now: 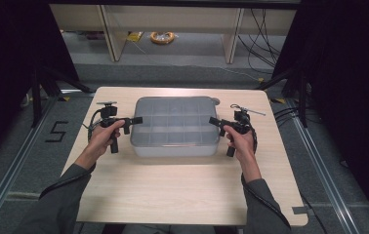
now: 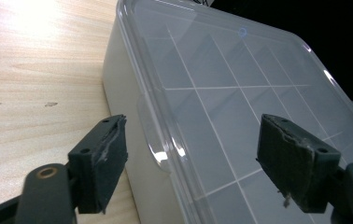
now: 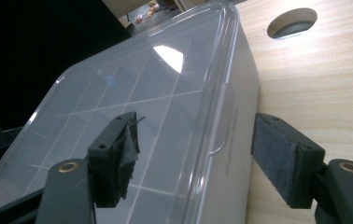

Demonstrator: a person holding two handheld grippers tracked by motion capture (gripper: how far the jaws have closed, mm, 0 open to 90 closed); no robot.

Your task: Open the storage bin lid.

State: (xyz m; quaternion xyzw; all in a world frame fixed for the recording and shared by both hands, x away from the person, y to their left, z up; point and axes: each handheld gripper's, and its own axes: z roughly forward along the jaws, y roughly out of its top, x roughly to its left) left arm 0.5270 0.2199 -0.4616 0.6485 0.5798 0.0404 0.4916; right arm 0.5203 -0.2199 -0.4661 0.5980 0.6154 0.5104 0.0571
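I see the wooden table first, and its near right corner is cut off by the bottom edge of the high view. On it, near the far side, sits the clear compartment box with its lid closed. Through the lid I can make out a grid of dividers, but the plastic is cloudy and I cannot tell if anything lies inside the compartments. In the left gripper view the far right part of the box runs out of the picture; in the right gripper view the left part fades into darkness. A round hole in the table shows past the box corner.

The person's 2 forearms come in from below and bend inward, 1 hand at each short end of the box. The left gripper points to the right at the left end. Its jaws stand apart around the lid's edge tab, 1 pad over the lid and 1 beside the wall, not pressing. The right gripper points to the left at the right end. Its jaws are also apart, astride the lid edge, with gaps on both sides.
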